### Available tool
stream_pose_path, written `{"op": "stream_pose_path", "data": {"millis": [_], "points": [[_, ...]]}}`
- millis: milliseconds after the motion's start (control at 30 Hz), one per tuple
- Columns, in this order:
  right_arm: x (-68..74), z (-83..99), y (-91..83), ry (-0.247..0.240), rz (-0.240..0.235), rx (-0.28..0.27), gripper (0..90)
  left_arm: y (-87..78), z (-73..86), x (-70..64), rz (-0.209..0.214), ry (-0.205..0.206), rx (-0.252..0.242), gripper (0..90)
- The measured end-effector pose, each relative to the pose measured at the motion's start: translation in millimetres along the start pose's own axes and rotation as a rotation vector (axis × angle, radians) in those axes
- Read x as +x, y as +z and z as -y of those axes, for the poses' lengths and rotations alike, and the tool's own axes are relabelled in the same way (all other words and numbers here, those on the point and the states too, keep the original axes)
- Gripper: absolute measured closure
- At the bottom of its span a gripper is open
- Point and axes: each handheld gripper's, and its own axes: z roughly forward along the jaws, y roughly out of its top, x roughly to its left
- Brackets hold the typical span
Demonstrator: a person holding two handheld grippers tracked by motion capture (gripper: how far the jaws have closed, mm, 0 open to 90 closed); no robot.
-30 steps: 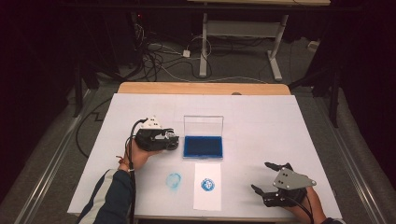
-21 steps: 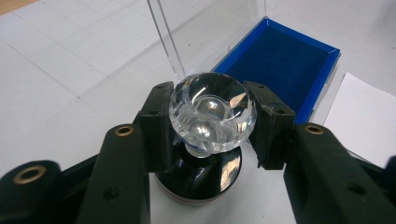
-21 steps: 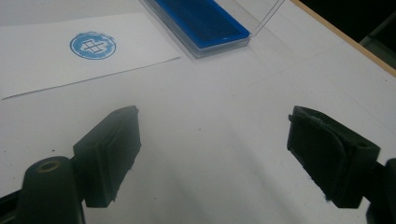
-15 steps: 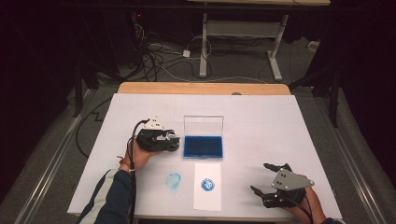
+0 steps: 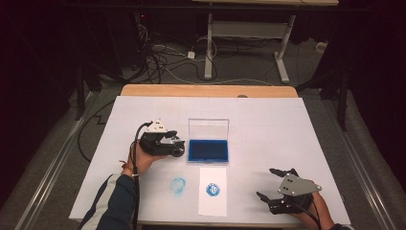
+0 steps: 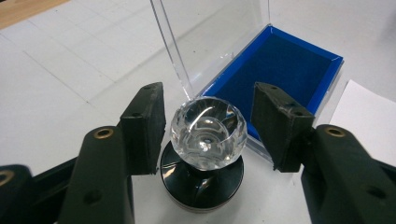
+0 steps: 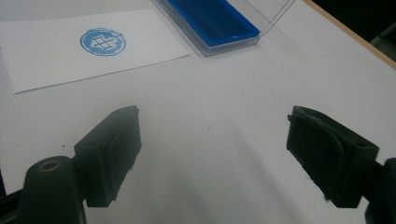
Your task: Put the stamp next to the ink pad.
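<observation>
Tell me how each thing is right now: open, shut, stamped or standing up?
Ink pad box: open, clear lid standing upright at the back.
Stamp: standing upright on the table, clear knob on top, between the left jaws, with gaps on both sides.
Left gripper: open around the stamp.
Right gripper: open, holding nothing.
Paper: lying flat, already stamped with a blue round mark.
Table: has a smudged blue mark left of the paper.
</observation>
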Motion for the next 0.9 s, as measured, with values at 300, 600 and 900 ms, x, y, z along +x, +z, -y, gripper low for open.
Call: {"op": "stream_pose_path", "data": {"millis": [300,600,900], "points": [[-0.6,0.3,-0.6,0.009,-0.005,-0.006,17.5,-8.7,-6.3,-6.9,-0.036,0.038,-0.022,38.7],[-1.3,0.3,-1.3,0.008,-0.004,-0.015,17.5,-13.2,-11.1,-15.6,-0.077,0.079,-0.031,28.3],[-1.4,0.1,-1.9,0.009,0.001,-0.019,17.4,-22.6,-16.0,-26.2,-0.111,0.106,-0.096,19.2]]}}
